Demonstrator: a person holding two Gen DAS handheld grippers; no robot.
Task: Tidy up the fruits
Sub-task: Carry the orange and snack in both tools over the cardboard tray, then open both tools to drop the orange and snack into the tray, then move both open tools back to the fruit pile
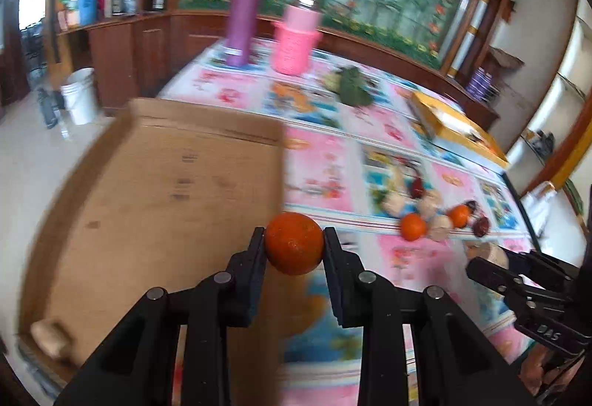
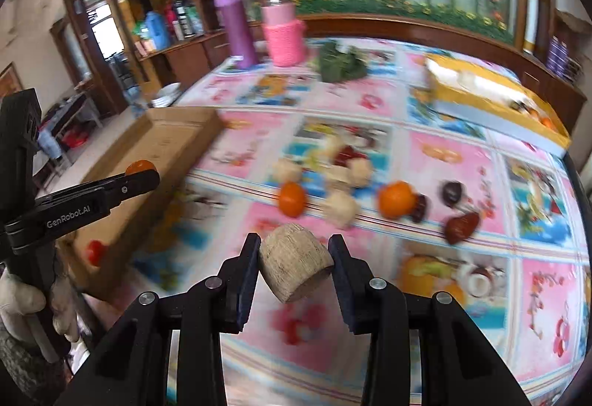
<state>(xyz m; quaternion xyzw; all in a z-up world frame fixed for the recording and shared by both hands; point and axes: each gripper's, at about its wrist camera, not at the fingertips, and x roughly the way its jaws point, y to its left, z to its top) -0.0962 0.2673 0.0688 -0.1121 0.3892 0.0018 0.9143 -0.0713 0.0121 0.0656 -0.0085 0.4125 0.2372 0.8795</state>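
Cardboard box [image 1: 155, 206] sits just left of the left tongs [image 1: 294, 245], which squeeze an orange [image 1: 294, 243]; right tongs [image 2: 294, 263] squeeze a tan chunk [image 2: 296, 263], farther away.

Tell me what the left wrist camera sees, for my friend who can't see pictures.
The left gripper holds an orange between its black fingers, beside a shallow cardboard box. More small fruits lie farther right on the colourful tablecloth, and the right gripper pokes in holding something pale.
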